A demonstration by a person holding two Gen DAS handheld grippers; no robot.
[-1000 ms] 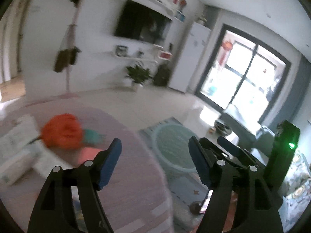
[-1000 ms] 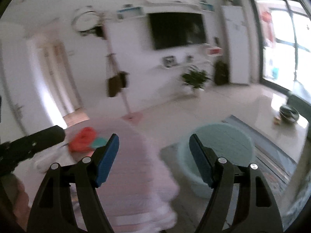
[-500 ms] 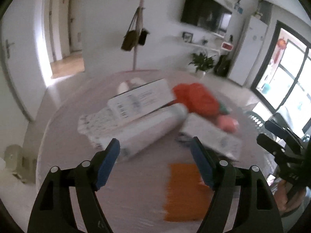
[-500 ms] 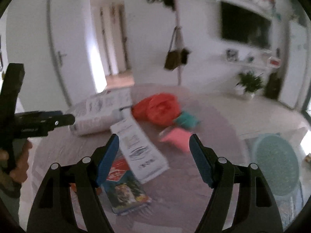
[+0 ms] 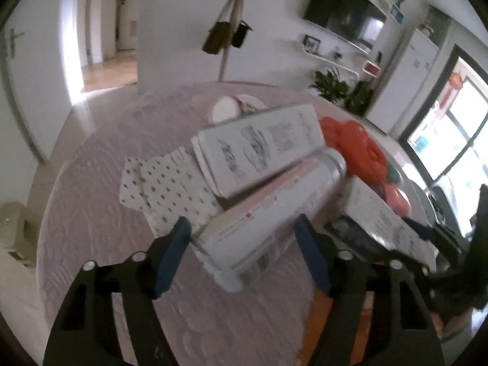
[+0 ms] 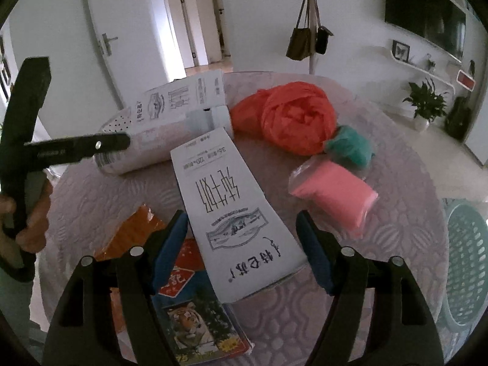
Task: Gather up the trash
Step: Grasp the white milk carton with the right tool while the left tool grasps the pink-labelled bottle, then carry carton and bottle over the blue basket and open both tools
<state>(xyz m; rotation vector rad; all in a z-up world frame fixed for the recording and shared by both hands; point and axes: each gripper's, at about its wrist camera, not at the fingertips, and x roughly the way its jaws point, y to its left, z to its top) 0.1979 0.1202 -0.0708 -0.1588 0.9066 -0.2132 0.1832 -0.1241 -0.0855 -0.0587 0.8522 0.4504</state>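
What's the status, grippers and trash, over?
Left gripper open, fingers closing around the white roll. Right gripper open, closing over the white carton. Nothing held. Trash piled on the table.

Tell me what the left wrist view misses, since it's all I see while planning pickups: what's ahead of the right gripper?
Observer: The right gripper is open, its jaws having just been closing a little. A white carton shows between them, ungripped, lying on a tiger-picture packet.
Operator: Anywhere to drop trash?
Observer: A green basket stands on the floor to the right of the table.
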